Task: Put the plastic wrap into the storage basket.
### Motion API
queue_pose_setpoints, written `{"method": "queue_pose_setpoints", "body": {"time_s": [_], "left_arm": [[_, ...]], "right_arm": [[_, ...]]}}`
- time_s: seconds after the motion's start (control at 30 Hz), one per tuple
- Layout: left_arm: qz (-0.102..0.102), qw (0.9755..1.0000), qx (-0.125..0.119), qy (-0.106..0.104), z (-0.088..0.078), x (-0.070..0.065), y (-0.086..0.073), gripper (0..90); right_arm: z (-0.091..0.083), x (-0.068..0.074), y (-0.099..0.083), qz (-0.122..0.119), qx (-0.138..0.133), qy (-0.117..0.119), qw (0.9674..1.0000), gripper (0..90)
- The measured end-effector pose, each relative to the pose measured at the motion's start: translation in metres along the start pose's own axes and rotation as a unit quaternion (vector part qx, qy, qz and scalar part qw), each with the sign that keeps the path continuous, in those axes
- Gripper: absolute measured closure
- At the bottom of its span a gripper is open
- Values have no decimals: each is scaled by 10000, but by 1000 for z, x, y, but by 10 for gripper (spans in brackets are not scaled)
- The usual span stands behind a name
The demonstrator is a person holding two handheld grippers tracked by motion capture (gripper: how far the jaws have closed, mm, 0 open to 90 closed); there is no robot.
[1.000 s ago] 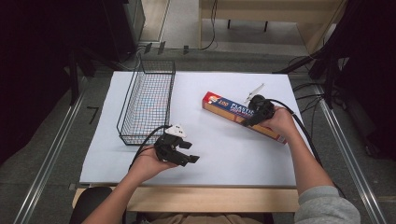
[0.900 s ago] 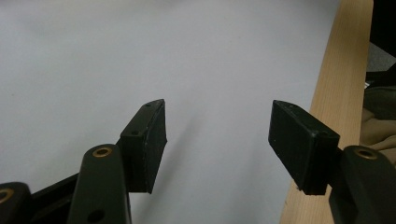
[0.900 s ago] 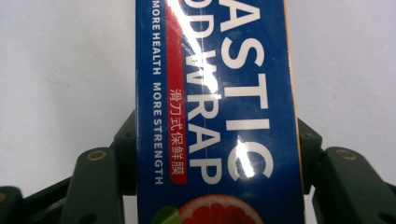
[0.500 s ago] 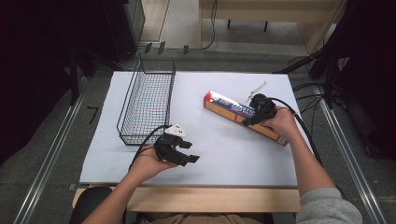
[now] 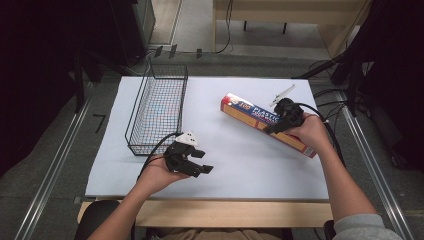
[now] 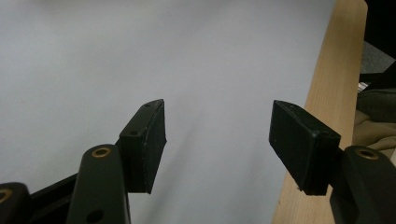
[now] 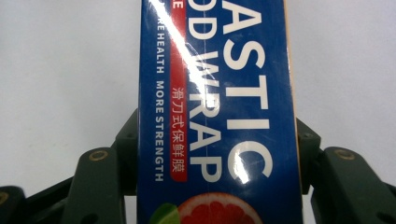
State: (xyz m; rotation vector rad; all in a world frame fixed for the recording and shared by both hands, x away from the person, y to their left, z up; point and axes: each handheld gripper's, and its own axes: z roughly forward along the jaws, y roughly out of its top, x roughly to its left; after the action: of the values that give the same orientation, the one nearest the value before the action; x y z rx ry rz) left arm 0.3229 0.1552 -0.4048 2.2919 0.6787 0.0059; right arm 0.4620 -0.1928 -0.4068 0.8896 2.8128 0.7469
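Observation:
A long blue box of plastic food wrap (image 5: 250, 111) lies at a slant on the white table cover, right of centre. My right gripper (image 5: 272, 129) is shut on its middle. In the right gripper view the two jaws press against both long sides of the box (image 7: 219, 93). My left gripper (image 5: 202, 162) is held in a hand near the front edge, left of centre. It is open, and its fingers (image 6: 144, 144) have only bare white cover between them.
A black wire basket (image 5: 131, 135) stands at the left of the white cover (image 5: 240, 170), just beyond the left hand. The wooden table edge (image 6: 327, 93) runs close to the left gripper. Cables trail off the table's right side.
The right gripper and the box in it have shifted slightly to the right. The left gripper has stayed where it was.

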Motion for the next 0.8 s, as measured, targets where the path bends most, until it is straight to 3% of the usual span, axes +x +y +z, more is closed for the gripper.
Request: {"method": "queue_pose_setpoints", "body": {"time_s": [0.33,0.8], "left_arm": [[0,10000,-2,14,-6,0,2,368],[-25,10000,-40,67,-12,3,2,367]], "right_arm": [[-14,24,-6,-173,9,42,9998,420],[-12,52,-20,-361,79,167,9992,419]]}}
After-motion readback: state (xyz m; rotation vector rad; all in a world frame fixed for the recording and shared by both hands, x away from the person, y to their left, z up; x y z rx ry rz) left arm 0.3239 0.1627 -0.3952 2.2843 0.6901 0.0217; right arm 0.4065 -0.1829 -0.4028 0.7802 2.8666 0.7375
